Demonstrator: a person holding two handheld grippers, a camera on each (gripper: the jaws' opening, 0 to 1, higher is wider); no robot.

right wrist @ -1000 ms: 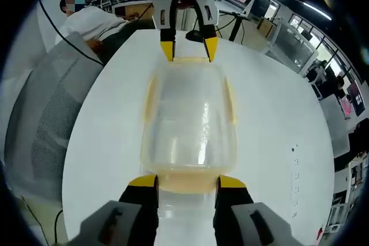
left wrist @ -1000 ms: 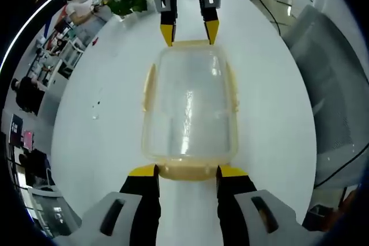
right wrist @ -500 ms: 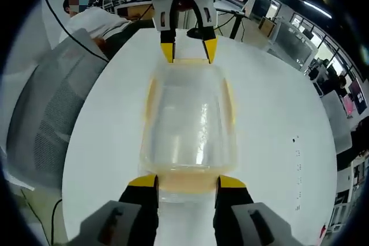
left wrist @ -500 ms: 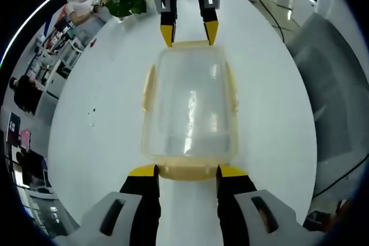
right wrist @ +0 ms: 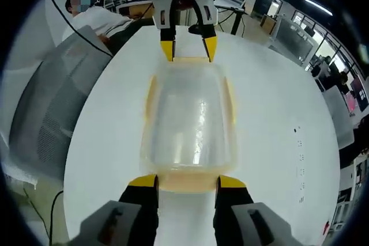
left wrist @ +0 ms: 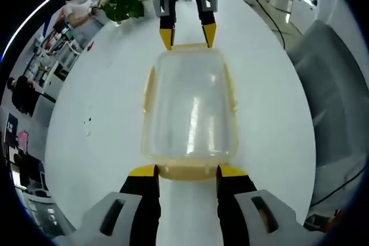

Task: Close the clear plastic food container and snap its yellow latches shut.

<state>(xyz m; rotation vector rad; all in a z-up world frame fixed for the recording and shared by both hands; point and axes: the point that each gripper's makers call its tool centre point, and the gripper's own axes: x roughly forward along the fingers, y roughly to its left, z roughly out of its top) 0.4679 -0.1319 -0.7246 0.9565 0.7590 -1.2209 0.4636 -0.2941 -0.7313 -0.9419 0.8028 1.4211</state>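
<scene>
Container (left wrist: 190, 108): clear, lid on, yellow latches (left wrist: 149, 87) at its sides, inside looks empty.
Left tool (left wrist: 185, 171): spread, straddling near end latch.
Right tool (right wrist: 184, 181): spread likewise.
Desk (left wrist: 104, 113): white.

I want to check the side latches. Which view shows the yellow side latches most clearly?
The left gripper view: the side latches look sharp yellow along the container. In the right gripper view, the same latches appear paler and blurred.

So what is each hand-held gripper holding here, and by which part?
Both sit at the container's short-end yellow latches; an actual clamp cannot be told.
</scene>
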